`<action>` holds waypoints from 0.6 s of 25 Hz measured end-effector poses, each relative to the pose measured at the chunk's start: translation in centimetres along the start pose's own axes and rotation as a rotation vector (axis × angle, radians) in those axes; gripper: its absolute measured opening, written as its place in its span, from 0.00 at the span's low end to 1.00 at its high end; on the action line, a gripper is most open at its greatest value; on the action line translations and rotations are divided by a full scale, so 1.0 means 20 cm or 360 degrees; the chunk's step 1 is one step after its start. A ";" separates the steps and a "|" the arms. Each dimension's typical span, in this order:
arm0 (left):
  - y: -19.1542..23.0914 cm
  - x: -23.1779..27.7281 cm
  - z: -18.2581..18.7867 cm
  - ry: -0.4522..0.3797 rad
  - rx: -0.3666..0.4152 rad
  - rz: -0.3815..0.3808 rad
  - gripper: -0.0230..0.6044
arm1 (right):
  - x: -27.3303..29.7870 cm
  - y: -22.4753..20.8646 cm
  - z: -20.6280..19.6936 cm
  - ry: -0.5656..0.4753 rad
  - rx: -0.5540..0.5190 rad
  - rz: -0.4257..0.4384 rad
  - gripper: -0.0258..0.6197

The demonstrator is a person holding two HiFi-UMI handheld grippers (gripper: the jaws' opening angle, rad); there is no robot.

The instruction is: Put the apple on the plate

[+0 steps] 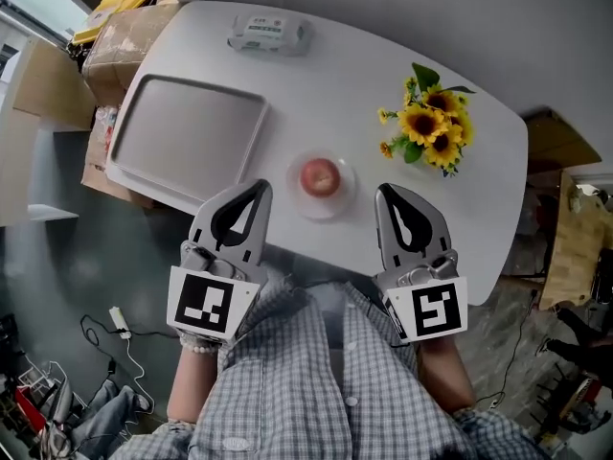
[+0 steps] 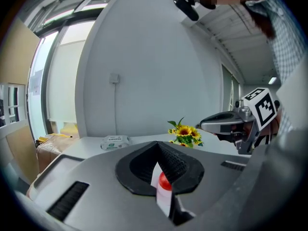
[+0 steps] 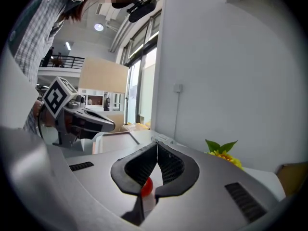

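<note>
- head view: looking down at the apple (image 1: pixel 320 175) sitting on a small clear plate (image 1: pixel 297 201) near the front edge of the white bench (image 1: pixel 335 84)
- flanked by the left gripper (image 1: pixel 260 187) and right gripper (image 1: pixel 382 192), both clenched on nothing, tips just short of the plate
- also spotting a tray (image 1: pixel 187 137) on the left, a wipes pack (image 1: pixel 270 34) at the back, sunflowers (image 1: pixel 431 127) on the right
- left gripper view: showing jaws pinched together tip to tip, with a peek of red apple (image 2: pixel 164 180) through the slit below
- right gripper view: same deal, closed up and holding nothing, with a bit of apple (image 3: pixel 147 185) in the gap
</note>
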State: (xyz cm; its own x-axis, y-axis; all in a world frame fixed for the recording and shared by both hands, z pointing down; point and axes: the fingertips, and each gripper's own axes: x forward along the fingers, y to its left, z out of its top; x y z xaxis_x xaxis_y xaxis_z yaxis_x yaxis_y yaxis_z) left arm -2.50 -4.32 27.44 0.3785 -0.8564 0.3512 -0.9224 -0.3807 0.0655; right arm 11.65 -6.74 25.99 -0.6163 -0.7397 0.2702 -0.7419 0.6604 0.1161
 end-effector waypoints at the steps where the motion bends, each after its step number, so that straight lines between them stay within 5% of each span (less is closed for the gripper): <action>1: 0.00 0.03 -0.01 0.0016 -0.0001 -0.0010 0.05 | 0.01 -0.01 -0.02 0.0017 0.0007 -0.0005 0.07; 15: 0.08 0.28 -0.16 0.0222 -0.0021 -0.0211 0.05 | 0.12 -0.09 -0.24 0.0214 0.0219 -0.0217 0.07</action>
State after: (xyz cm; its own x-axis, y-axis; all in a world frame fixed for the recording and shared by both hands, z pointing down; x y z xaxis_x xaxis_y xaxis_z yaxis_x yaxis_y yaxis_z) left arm -2.07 -8.65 32.52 0.4834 -0.7421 0.4644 -0.8663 -0.4817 0.1319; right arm 12.93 -9.06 31.07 -0.4739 -0.7911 0.3867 -0.8506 0.5249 0.0313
